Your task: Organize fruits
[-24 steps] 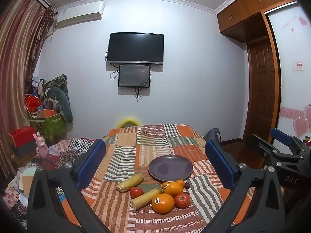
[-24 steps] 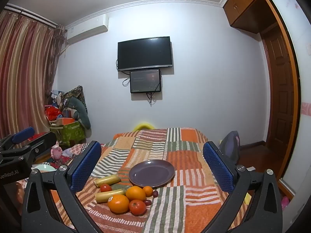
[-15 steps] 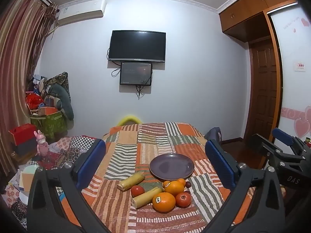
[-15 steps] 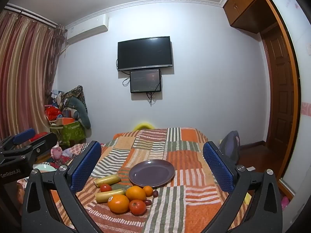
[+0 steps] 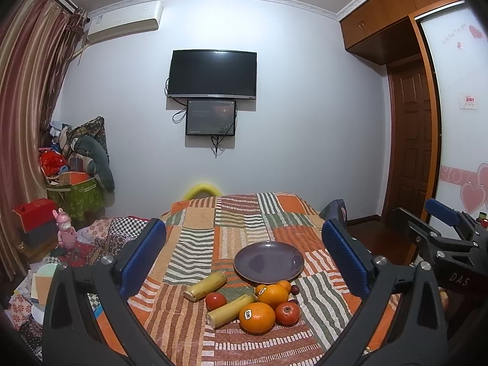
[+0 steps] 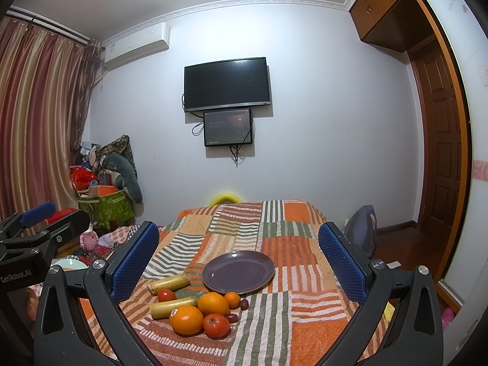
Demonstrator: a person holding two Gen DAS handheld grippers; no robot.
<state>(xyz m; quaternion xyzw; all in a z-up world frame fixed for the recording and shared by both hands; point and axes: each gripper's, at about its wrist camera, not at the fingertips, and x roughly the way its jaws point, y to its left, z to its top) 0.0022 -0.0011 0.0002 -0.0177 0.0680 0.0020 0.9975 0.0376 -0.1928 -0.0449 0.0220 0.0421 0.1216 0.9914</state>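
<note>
covering the table, a striped patchwork cloth (image 5: pixel 213 241) beneath a wall television (image 5: pixel 212 74)

Btwn the spread jaws of the left gripper (image 5: pixel 244 253), a glossy, smooth plate (image 5: pixel 268 263) is seen, prob. glazed ceramic. A woven patchwork cloth (image 5: pixel 198 244), matt w/ coarse texture, is spread under it. The nearest orange (image 5: pixel 257 317) is shown w/ dimpled, slightly shiny peel & a paper sticker. Right gripper (image 6: pixel 238 262): finger pads (image 6: pixel 341 267) are covered in knobbly blue rubber, on matt black plastic w/ bright metal screws.
</note>
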